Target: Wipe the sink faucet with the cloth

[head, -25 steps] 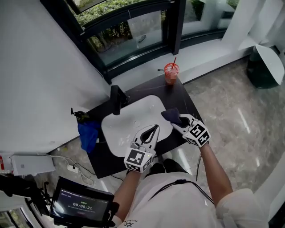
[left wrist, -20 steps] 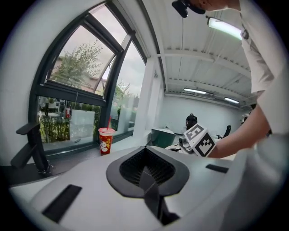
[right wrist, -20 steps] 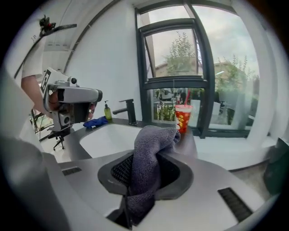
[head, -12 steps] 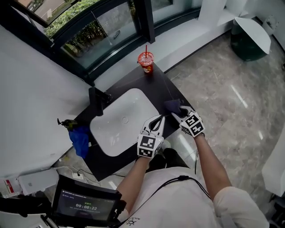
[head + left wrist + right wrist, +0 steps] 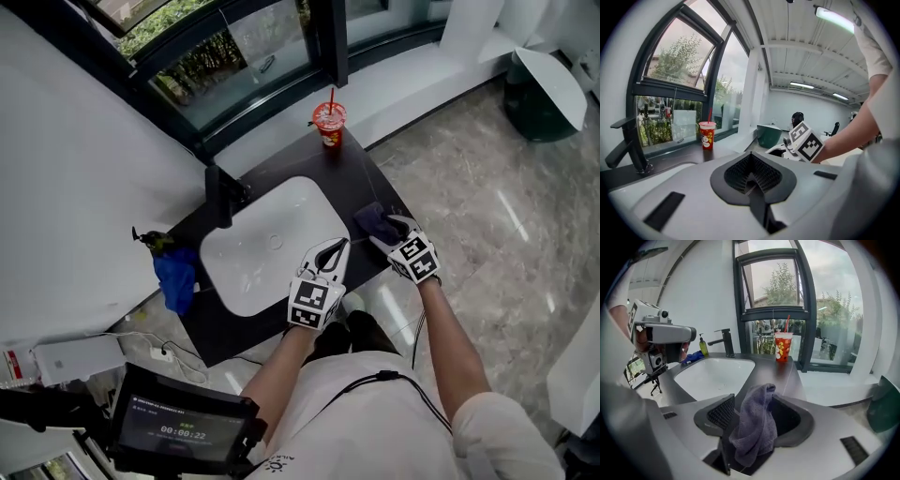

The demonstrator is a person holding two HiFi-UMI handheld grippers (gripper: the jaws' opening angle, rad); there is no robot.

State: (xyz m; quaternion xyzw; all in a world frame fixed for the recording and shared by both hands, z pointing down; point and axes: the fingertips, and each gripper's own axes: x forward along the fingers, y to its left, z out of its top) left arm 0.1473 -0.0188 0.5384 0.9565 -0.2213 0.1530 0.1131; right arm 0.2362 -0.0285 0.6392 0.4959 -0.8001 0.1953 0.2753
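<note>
A black faucet point(image 5: 223, 195) stands on the dark counter behind the white sink point(image 5: 267, 246); it also shows in the left gripper view point(image 5: 628, 145) and the right gripper view point(image 5: 725, 342). The grey-purple cloth point(image 5: 373, 221) rests at the counter's right edge, between the jaws of my right gripper point(image 5: 382, 229). Those jaws have just been opening. In the right gripper view the cloth point(image 5: 757, 423) hangs loose against one pad, with a gap at the other, inside my right gripper point(image 5: 752, 414). My left gripper point(image 5: 332, 251) is shut and empty at the sink's front right corner, its pads meeting point(image 5: 750, 176).
A red cup with a straw point(image 5: 329, 120) stands at the counter's far corner. A blue cloth point(image 5: 175, 277) and a soap bottle point(image 5: 155, 242) lie left of the sink. A dark bin point(image 5: 539, 84) is on the floor at the right. A timer screen point(image 5: 187, 427) sits near my left side.
Both grippers have moved down and right, toward the counter's front right. The cloth now rests on the counter edge beside the sink instead of being held above it.
</note>
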